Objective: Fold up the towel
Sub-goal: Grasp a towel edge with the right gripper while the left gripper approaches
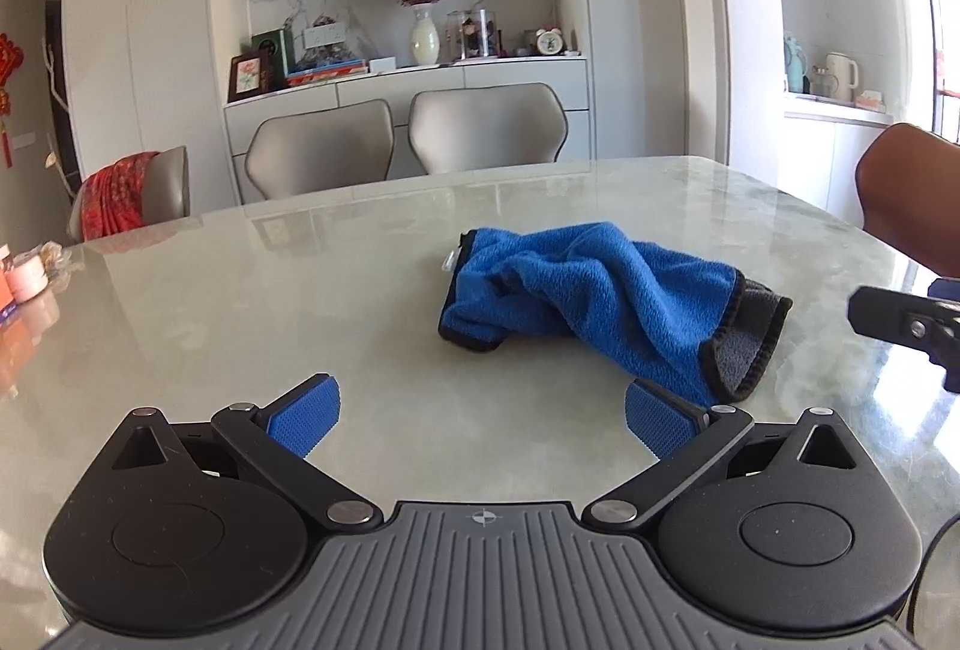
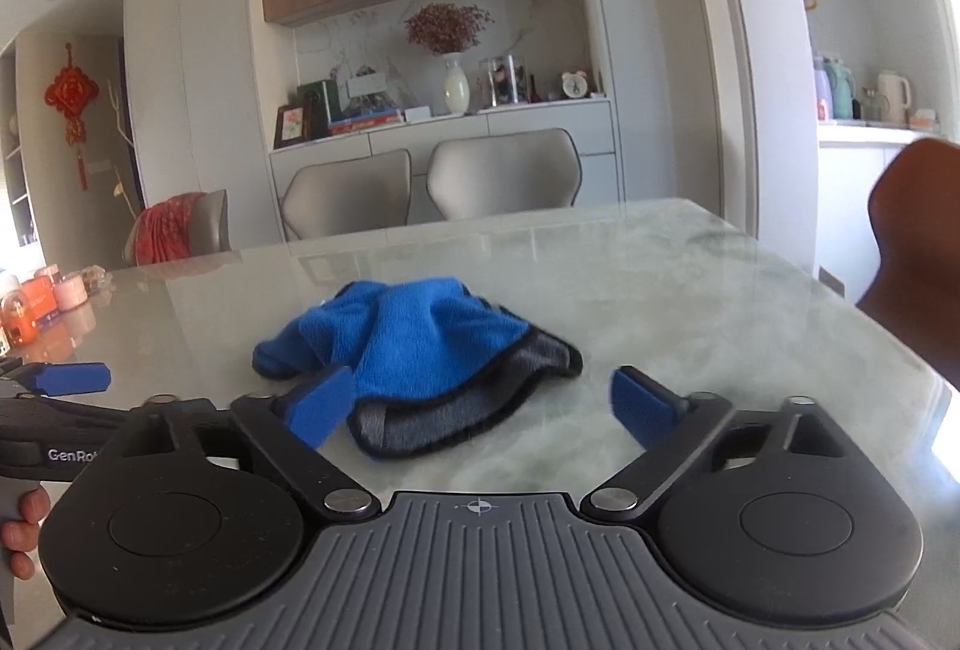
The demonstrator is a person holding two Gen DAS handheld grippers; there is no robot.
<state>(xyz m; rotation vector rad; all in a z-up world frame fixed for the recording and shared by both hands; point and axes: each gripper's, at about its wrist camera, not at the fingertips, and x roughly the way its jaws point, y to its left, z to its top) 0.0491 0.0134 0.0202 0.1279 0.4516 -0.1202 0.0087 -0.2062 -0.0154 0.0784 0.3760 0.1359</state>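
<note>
- Lettering "GenRo", cut off, reads on the left gripper [image 2: 72,380] body at the left edge of the right wrist view.
- Left gripper [image 1: 480,413]: fingers spread wide, empty, clear of the worktop [image 1: 240,302].
- Towel [image 1: 600,302]: blue, grey underside, black hem, crumpled mid-worktop, ahead and right of the left gripper.
- Right gripper [image 2: 480,404]: fingers spread wide, empty; left pad overlaps the towel [image 2: 420,350] edge, contact unclear.
- Bare worktop surrounds the towel.

We are reading only one piece of lettering: "GenRo", white and cut off, is showing on the black body of the left gripper [image 2: 72,377], just left of the right gripper [image 2: 480,407]. Every other label around it is staying too blurred for us to read.
</note>
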